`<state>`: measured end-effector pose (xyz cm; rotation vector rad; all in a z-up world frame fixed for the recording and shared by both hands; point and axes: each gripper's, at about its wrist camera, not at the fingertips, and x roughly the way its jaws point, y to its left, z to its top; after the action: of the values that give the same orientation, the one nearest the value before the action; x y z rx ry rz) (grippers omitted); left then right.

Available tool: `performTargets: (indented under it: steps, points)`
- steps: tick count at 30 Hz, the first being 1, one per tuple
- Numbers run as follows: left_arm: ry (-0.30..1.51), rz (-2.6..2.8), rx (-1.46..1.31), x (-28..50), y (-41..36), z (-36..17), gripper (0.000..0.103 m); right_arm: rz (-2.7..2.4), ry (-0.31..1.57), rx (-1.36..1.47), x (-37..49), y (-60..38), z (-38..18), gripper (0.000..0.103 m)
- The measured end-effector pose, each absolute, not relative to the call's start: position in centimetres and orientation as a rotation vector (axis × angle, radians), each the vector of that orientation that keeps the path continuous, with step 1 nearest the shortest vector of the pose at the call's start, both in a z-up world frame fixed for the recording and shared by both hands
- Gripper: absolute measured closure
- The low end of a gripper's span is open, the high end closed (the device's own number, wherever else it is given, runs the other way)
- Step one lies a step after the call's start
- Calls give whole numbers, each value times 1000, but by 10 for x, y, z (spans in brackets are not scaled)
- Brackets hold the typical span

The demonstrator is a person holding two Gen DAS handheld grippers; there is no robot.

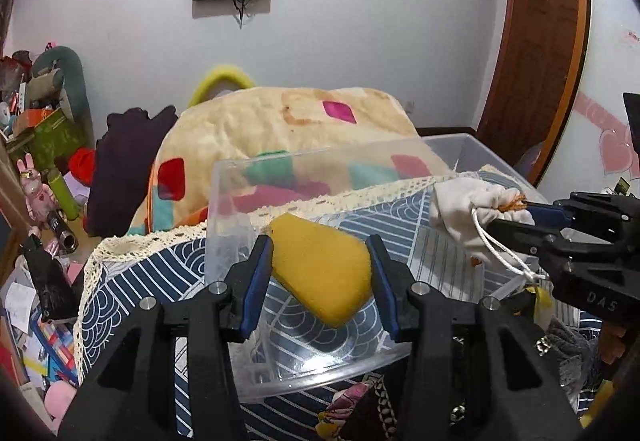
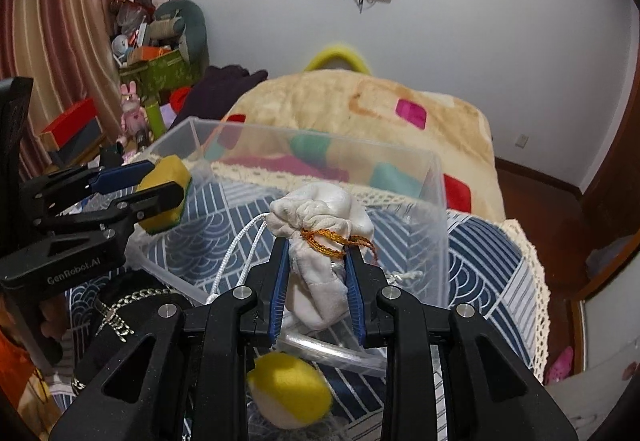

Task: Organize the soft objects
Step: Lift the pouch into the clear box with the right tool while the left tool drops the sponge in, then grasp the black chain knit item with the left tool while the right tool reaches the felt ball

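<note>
Blanket: a cream plush blanket (image 1: 280, 121) with red, pink and teal patches is heaped on the far side, behind the bin.
Patterned cloth: a navy-and-white wave-print cloth (image 2: 480, 253) with a cream lace edge covers the surface under the bin.
Bin: a clear plastic bin (image 2: 434, 201) sits on the patterned cloth, in the middle of both views, its open top facing up.
Left gripper: the left gripper (image 1: 320, 265) is at the bin's near-left edge, its blue-lined fingers (image 1: 256, 273) pinching the yellow sponge from both sides.
Right gripper: the right gripper (image 2: 316, 273) is at the bin's near-right side, its fingers (image 2: 280, 281) squeezed onto the white pouch.
White pouch: a white soft drawstring pouch (image 2: 320, 225), tied with an orange cord (image 2: 332, 239), is held above the bin's near part; its white string (image 2: 240, 253) hangs down to the left.
Yellow sponge: the yellow sponge (image 1: 320, 269) is held tilted over the near-left part of the bin, with a green layer visible on it in the right wrist view (image 2: 164, 193).
Ball: a yellow-and-white plush ball (image 2: 288, 397) lies on the cloth, near side, just outside the bin below the right gripper.
Chain: a silver chain (image 2: 116, 313) lies on a dark item at near left of the bin.
</note>
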<state>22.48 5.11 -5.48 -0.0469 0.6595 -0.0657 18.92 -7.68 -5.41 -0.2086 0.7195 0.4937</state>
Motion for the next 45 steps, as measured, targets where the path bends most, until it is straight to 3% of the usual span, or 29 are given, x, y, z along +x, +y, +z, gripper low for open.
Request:
performTargets:
  steps: [6,12,15,17,18,19,21,28,45]
  points:
    - [686,-81,-51,226,48,-56,46,509,744,-195,189,-81,-54,74]
    - [691,-83,-43,223,43,-55,46,526,731,-184,184,-87,-49,60]
    - [692,-88,-52,219,43,-53,45,528,712,-180,178,-90,-43,59]
    - [686,-89,-47,214,42,-50,37,526,696,-175,173,-93,-38,58]
    - [680,-85,-40,210,42,-48,30,525,690,-176,171,-94,-36,52]
    - [671,-80,-35,206,41,-45,28,521,679,-176,169,-95,-33,43]
    - [648,-79,-25,195,39,-40,27,516,644,-170,162,-99,-28,38]
    - [603,-86,-45,162,38,-25,11,526,601,-159,142,-106,-22,38]
    - [665,-157,-47,136,1,-50,11,509,646,-174,117,-125,-52,38]
